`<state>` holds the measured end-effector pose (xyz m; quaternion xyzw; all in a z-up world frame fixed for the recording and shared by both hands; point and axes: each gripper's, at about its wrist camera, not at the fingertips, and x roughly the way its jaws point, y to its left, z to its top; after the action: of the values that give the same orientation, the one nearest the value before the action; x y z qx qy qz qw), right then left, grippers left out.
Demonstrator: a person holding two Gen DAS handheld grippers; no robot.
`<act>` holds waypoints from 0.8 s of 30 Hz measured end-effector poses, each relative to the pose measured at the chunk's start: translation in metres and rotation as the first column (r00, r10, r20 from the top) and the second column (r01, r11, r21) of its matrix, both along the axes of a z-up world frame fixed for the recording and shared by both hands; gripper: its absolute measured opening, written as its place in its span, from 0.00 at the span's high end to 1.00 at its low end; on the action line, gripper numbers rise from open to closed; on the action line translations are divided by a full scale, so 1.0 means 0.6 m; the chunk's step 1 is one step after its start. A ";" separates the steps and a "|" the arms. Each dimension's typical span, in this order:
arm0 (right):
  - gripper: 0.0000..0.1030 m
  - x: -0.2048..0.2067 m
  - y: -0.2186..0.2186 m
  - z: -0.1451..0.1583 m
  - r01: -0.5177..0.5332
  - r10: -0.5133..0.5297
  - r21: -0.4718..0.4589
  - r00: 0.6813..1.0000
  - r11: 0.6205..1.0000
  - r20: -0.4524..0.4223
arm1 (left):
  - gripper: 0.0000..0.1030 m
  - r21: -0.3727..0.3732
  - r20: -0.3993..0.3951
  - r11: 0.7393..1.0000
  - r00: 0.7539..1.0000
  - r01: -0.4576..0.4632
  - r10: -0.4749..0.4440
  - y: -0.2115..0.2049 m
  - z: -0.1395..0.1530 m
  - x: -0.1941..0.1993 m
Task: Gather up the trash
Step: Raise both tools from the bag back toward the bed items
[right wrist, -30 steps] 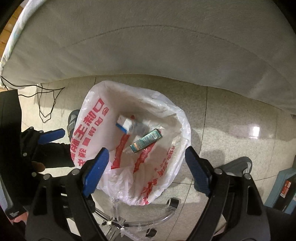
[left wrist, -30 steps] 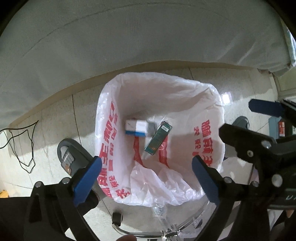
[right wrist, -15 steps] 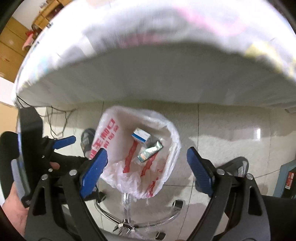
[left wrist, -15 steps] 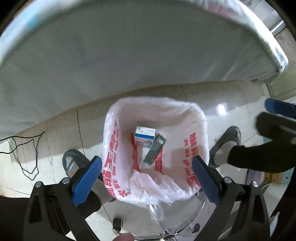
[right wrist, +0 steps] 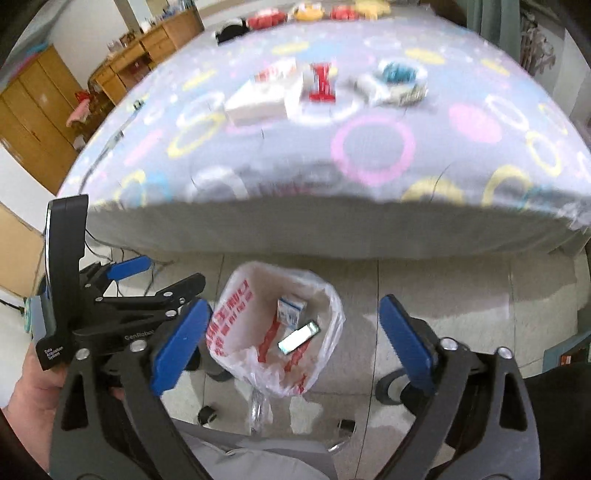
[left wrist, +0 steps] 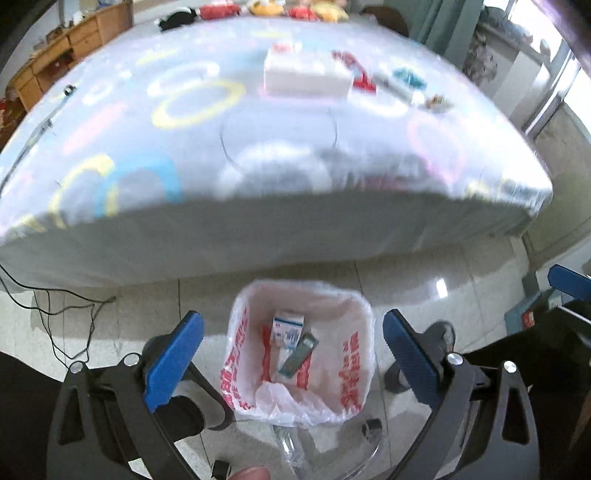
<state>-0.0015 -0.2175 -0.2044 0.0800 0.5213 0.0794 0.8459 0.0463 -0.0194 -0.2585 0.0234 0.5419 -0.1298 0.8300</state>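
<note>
A white trash bag with red print stands open on the floor beneath both grippers. A white-and-blue carton and a flat green packet lie in it. My left gripper hangs open well above the bag, holding nothing. My right gripper is also high over the bag; its jaws are opening and nothing is gripped between them. On the bed lie a white box, a red item and a teal item. They are blurred.
The bed with a ring-patterned cover fills the upper half, plush toys along its far edge. Cables trail on the tiled floor at left. A chair base with castors sits under the bag. Wooden drawers stand far left.
Both grippers have risen away from the bag and tilted up. The bag looks smaller, and the top of the bed with its items has come into view.
</note>
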 end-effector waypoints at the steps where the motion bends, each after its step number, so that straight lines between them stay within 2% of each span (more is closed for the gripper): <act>1: 0.10 -0.002 -0.003 0.014 0.002 -0.002 0.001 1.000 1.000 0.019 | 0.08 -0.008 0.026 1.000 1.000 -0.001 0.002 0.001 0.020 -0.001; 8: 0.07 -0.008 -0.031 0.115 0.024 -0.024 0.004 0.988 1.000 0.150 | 0.08 -0.019 0.126 1.000 0.992 0.000 0.003 -0.003 0.120 0.008; 11: 0.07 0.002 -0.044 0.145 0.028 -0.025 -0.013 0.983 1.000 0.184 | 0.08 0.012 0.163 1.000 0.987 0.003 -0.005 -0.006 0.158 0.027; 14: 0.07 0.019 -0.059 0.179 0.041 -0.035 -0.022 0.974 0.999 0.222 | 0.08 0.008 0.180 1.000 0.984 -0.009 0.007 -0.002 0.189 0.058; 20: 0.07 0.080 -0.074 0.225 0.045 -0.026 -0.066 0.962 0.997 0.271 | 0.08 0.012 0.204 0.999 0.979 -0.035 0.032 0.006 0.223 0.122; 24: 0.07 0.130 -0.078 0.242 0.036 -0.003 -0.110 0.958 0.993 0.287 | 0.08 0.040 0.198 0.998 0.980 -0.037 0.029 0.004 0.227 0.179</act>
<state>0.0765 -0.2645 -0.0595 0.0243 0.3962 0.0520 0.9164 0.1537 -0.0170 -0.1224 0.0455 0.4601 -0.1012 0.8809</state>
